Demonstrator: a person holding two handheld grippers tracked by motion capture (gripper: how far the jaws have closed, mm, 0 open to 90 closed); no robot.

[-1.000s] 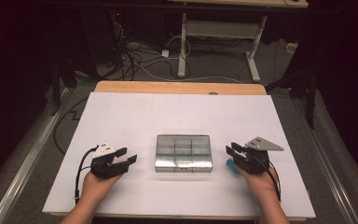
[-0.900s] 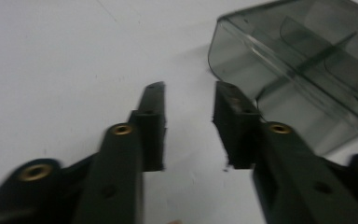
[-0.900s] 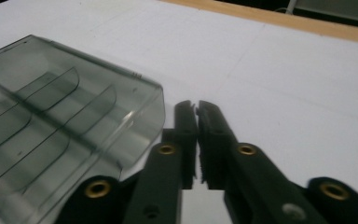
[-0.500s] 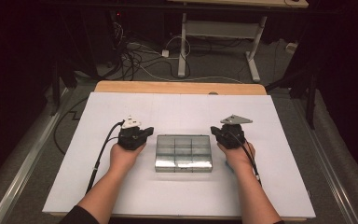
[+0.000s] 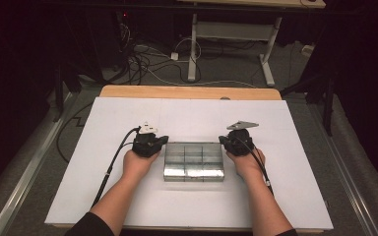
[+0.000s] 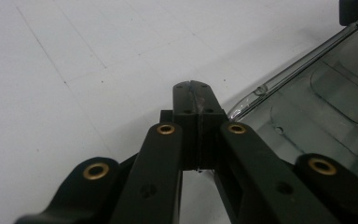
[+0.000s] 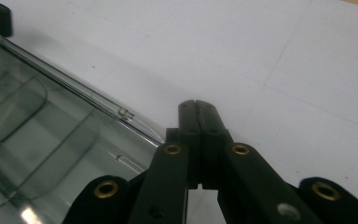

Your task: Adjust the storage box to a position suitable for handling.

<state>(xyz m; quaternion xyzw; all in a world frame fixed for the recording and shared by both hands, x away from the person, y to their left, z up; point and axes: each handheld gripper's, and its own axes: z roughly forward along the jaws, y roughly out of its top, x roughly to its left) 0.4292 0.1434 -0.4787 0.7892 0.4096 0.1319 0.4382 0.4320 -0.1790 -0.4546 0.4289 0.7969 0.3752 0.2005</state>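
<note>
White tabletop (image 5: 128, 206): both pinched-closed, empty tools (image 5: 163, 140) (image 5: 222, 139) have crept nearer the clear box (image 5: 194, 161).

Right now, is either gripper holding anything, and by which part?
Nothing is held. The left gripper and right gripper both have their jaws shut empty, beside the far corners of the clear compartment box.

box (image 5: 194, 161): clear plastic, greyish sheen
left gripper (image 6: 195, 94): black, brass-coloured rivets
right gripper (image 7: 197, 112): black, brass-coloured rivets
table (image 5: 187, 113): white, faint grid lines
table edge (image 5: 128, 92): light wood
</note>
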